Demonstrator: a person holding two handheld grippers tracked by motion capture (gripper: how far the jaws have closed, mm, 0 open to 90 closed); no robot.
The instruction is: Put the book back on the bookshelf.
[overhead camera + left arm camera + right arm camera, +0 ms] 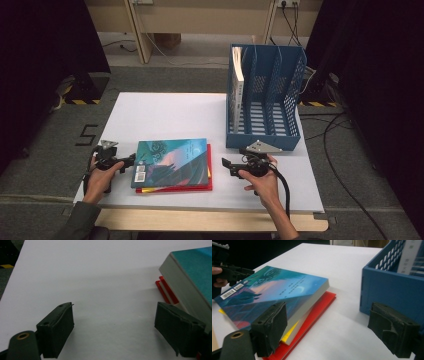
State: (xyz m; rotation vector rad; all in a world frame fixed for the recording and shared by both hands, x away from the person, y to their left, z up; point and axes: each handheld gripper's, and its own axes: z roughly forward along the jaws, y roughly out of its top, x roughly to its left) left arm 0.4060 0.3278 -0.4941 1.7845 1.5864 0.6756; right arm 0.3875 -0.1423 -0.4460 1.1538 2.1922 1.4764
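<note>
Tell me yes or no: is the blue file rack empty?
No, the high view shows one white book standing upright in the leftmost compartment of the blue file rack.

Bare table (165,112) lies open; book stack (172,165) and blue rack (265,100) obstruct.

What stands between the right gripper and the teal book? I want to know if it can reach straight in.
Nothing visible: bare white table lies between the open right gripper and the teal book, which tops the red book.
</note>
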